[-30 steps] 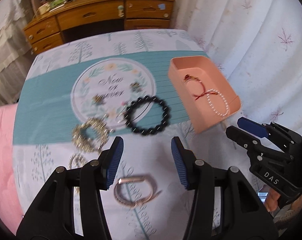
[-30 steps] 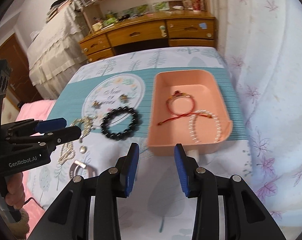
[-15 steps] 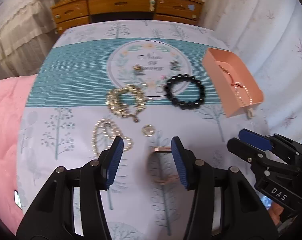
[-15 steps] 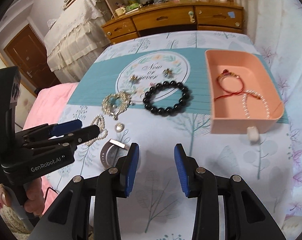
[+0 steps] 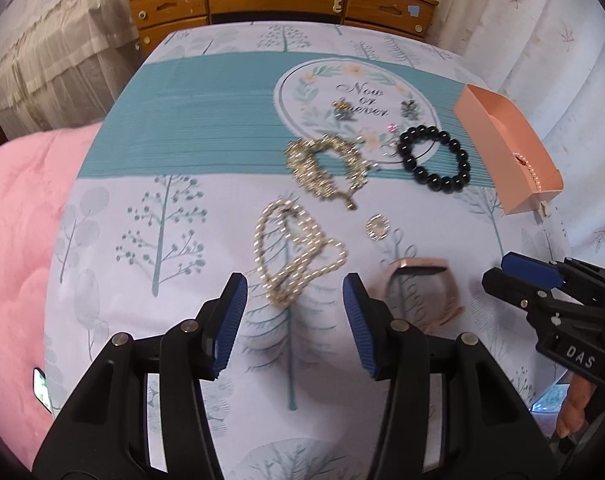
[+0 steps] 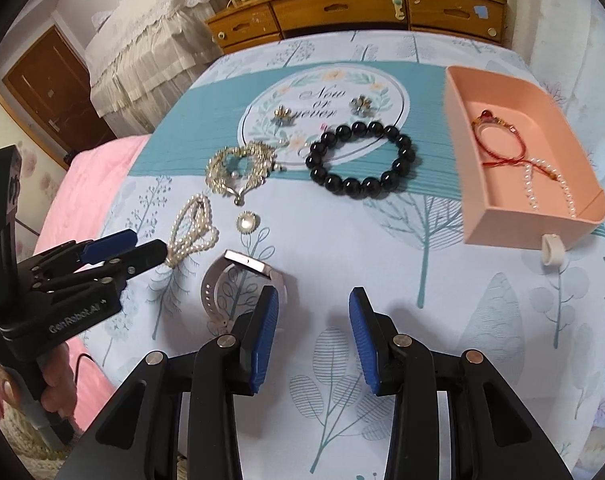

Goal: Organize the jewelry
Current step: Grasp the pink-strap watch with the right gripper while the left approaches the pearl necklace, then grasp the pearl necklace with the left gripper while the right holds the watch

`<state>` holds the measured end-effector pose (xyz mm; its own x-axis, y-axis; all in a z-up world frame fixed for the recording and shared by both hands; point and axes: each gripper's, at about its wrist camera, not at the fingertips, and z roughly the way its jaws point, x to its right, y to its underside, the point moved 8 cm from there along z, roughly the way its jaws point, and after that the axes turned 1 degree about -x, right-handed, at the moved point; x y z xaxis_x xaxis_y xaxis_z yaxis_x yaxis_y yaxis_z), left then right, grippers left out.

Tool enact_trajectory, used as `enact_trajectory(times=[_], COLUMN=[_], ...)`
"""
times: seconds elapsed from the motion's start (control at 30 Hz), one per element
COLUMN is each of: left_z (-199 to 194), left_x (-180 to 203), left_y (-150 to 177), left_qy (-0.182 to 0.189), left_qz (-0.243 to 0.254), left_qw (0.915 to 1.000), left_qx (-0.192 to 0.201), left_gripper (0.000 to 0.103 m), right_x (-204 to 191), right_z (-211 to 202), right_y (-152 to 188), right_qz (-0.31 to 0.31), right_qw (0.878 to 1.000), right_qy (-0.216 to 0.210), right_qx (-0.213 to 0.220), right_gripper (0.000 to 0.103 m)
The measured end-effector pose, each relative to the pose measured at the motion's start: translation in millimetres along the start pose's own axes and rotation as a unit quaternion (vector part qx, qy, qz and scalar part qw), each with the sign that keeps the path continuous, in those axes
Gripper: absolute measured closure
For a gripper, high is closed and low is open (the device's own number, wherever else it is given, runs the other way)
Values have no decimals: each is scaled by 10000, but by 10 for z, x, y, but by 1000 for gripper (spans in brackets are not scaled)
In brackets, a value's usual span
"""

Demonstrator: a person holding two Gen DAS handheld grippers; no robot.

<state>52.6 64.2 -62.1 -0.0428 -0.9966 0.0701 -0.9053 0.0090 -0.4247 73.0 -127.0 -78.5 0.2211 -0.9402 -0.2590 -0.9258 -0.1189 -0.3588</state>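
Note:
Jewelry lies on a tree-print cloth. A pearl bracelet [image 5: 294, 252] [image 6: 192, 228] lies just ahead of my open, empty left gripper [image 5: 294, 320]. A rose-gold watch band [image 5: 418, 284] [image 6: 242, 284] sits right of it, beside the left finger of my open, empty right gripper [image 6: 314, 336]. Farther off are a gold chain bracelet [image 5: 322, 168] [image 6: 238, 170], a black bead bracelet [image 5: 434, 160] [image 6: 362, 160], a small round brooch [image 5: 377, 227] [image 6: 246, 222] and two flower earrings [image 6: 322, 110]. A pink tray [image 6: 490, 224] [image 5: 486, 128] at right holds a red cord bracelet [image 6: 498, 140] and a pearl strand [image 6: 550, 188].
A small white ring-shaped piece [image 6: 550, 248] lies by the tray's near wall. A pink quilt [image 5: 18, 240] lies left of the cloth. A wooden dresser [image 5: 278, 0] stands beyond the far edge. White curtain fabric [image 5: 542, 40] hangs on the right.
Both grippers swung left: the tray slid toward the right of each view. The left gripper came over the pearl bracelet, the right one near the watch band. Both stayed open.

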Motion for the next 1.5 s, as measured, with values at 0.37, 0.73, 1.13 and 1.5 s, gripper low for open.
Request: enact_trajectory(times=[0.37,0.73,1.13,1.5], left_z=[95,198,353,566], left_x=[-268,53,213,287], left_y=[105,-6,-147,-289], left_qy=[217,417,585,126], left_qz=[-250,227,321,614], left_qw=[9994,9988,9976,9964], left_qx=[-87,-70,-205,-567], left_gripper=[56,56,62,84], right_x=[-172,-247,-112,95], right_z=[240,421,369,226], right_y=[6,6,-71,-103], right_qz=[-140,-441,-274,29], right_qw=[9995,9985,9994,9996], right_qy=[-148,70,195,41], right_qx=[-237,-305,87,280], right_gripper=[64,54,98,98])
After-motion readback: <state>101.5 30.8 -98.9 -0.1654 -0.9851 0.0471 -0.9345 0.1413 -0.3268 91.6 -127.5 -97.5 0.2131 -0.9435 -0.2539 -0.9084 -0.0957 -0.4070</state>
